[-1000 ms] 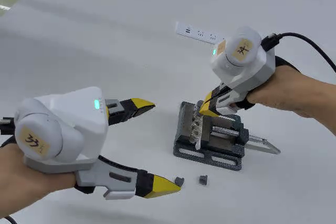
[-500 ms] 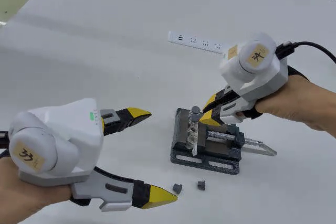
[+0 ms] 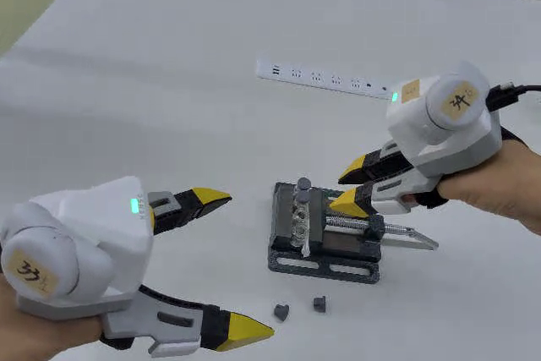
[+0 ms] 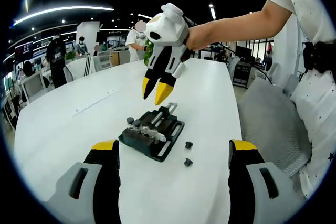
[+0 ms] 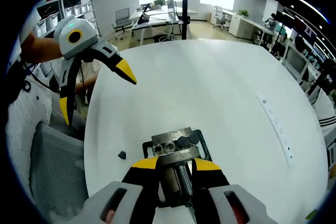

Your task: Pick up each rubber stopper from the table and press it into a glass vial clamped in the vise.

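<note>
Two white plastic claws with black, yellow-tipped jaws are over the table: the left claw (image 3: 249, 265) and the right claw (image 3: 338, 195), each with two jaws. There is one white table (image 3: 169, 82) and, on it, one dark grey metal vise (image 3: 321, 265). Small clear glass vials (image 3: 299, 224) stand in a row in the vise, but their exact number cannot be told. One dark grey rubber capped stopper (image 3: 303, 183) tops a vial. Two more lie on the table: a first loose stopper (image 3: 281, 312) and a second loose stopper (image 3: 319, 303). There is one long white power strip (image 3: 325, 79).
</note>
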`<state>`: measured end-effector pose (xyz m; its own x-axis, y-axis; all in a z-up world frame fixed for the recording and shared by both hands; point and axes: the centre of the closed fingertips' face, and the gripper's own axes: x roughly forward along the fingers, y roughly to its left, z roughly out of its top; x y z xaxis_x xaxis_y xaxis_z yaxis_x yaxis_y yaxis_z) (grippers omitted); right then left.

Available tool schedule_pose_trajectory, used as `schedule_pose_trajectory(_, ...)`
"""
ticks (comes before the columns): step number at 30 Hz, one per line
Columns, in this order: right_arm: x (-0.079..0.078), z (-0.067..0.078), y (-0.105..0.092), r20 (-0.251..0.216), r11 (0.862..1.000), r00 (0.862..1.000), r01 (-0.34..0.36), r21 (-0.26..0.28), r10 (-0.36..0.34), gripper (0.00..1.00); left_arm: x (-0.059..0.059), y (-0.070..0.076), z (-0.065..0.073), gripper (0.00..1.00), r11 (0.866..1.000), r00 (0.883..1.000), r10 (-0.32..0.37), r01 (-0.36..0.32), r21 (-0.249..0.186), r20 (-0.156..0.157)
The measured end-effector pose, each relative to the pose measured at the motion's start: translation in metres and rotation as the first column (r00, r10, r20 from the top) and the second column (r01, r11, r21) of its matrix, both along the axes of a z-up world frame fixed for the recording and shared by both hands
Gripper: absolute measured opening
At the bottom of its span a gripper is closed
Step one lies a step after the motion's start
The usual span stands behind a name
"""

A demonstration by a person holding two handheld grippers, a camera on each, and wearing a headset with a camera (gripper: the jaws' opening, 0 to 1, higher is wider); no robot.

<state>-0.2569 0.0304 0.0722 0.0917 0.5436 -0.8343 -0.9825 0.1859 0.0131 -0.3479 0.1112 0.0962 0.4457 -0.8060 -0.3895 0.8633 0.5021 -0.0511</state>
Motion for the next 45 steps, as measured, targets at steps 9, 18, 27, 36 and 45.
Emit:
schedule_pose_trajectory(9, -0.011, 0.005, -0.028, 0.002, 0.992, 0.996, 0.085, 0.089, -0.085, 0.26, -0.005, -0.004, -0.018, 0.8, 0.996, 0.999, -0.053, 0.054, 0.073, -0.013)
schedule_pose_trajectory(18, -0.027, 0.005, -0.057, 0.002, 0.979, 0.989, 0.145, 0.145, -0.147, 0.35, -0.009, -0.008, -0.043, 0.68, 0.978, 0.992, -0.125, 0.129, 0.161, -0.033)
schedule_pose_trajectory(27, -0.046, 0.005, -0.07, 0.0, 0.963, 0.985, 0.169, 0.209, -0.173, 0.46, -0.008, -0.015, -0.065, 0.52, 0.944, 0.978, -0.206, 0.211, 0.253, -0.044)
schedule_pose_trajectory(36, -0.062, 0.0, -0.077, -0.016, 0.949, 0.983, 0.182, 0.258, -0.184, 0.54, -0.01, -0.024, -0.086, 0.34, 0.89, 0.951, -0.304, 0.302, 0.341, -0.049)
schedule_pose_trajectory(45, -0.067, 0.0, -0.09, -0.021, 0.93, 0.972, 0.228, 0.289, -0.232, 0.56, -0.013, -0.034, -0.105, 0.2, 0.826, 0.917, -0.396, 0.383, 0.413, -0.057)
